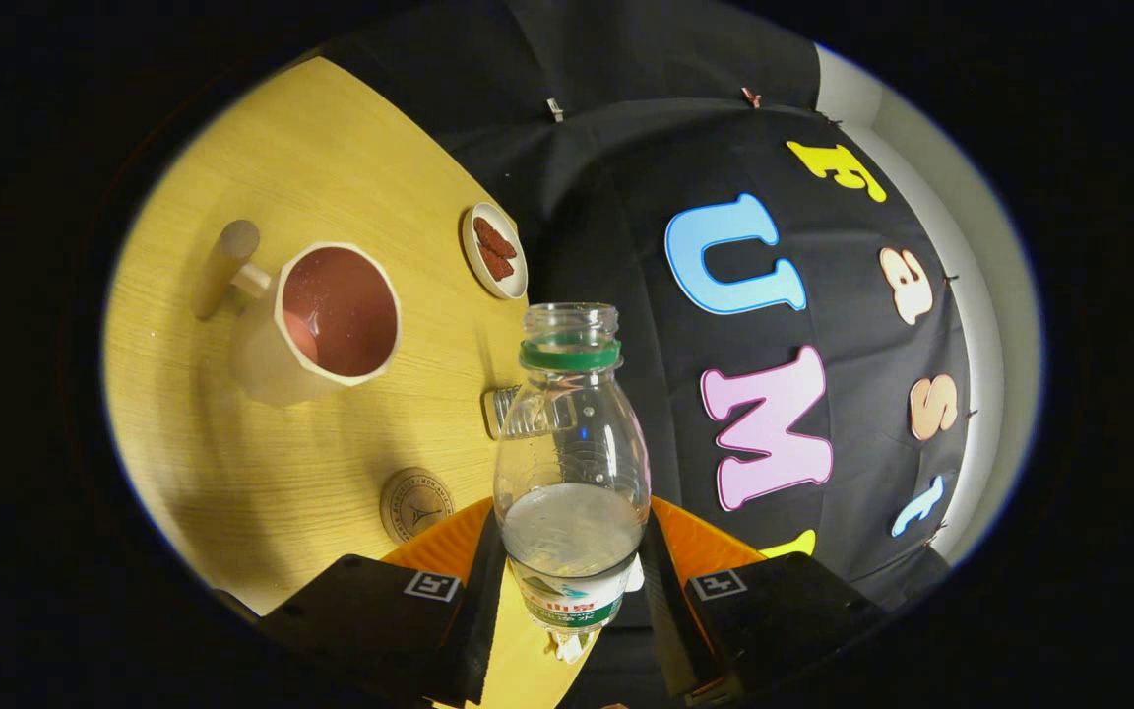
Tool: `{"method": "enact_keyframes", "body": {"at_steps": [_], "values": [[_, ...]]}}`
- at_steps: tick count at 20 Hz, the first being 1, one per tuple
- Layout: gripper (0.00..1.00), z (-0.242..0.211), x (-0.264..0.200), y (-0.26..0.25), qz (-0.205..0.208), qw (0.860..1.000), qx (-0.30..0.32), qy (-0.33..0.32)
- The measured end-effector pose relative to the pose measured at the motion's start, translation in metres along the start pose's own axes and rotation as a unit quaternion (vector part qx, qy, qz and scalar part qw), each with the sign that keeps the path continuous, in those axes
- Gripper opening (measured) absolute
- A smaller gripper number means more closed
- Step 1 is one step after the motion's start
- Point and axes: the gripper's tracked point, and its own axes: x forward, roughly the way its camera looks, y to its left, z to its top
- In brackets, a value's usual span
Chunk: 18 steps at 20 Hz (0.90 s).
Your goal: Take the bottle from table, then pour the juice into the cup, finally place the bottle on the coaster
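Item: clear plastic bottle (572, 463), uncapped, green ring at the neck, printed label band round its lower body, partly filled with a clear to cloudy liquid whose surface sits in the lower half; held between the two fingers of the gripper (572, 591), both fingers pressing on the labelled part from either side, so the gripper is clenched on the bottle; the bottle's open mouth points away from the gripper, and the wooden table (331, 148) appears tilted behind it. Taking the bottle as landmark: a round coaster (416, 504) with a stamped emblem lies flat on the table just to the left of the bottle's lower body, apart from it; a small clear object (503, 410), possibly a cap or little glass, cannot be identified for certain, lies on the table close against the left side of the bottle's shoulder; a pale faceted cup (316, 325) with a reddish inside and a thick cylindrical handle stands on the table well to the left of the bottle's neck, some liquid visible low inside it; a small oval dish (494, 250) holding reddish-brown pieces lies on the table beyond and slightly left of the bottle's mouth, near the table's far edge
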Motion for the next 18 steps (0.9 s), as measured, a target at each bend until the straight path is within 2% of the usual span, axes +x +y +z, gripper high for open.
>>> {"method": "enact_keyframes", "body": {"at_steps": [5,18], "values": [[0.69,0.005,0.005,0.011,-0.002,0.999,-0.047,-0.007],[0.69,0.001,0.028,0.029,0.030,0.990,-0.136,0.002]]}}
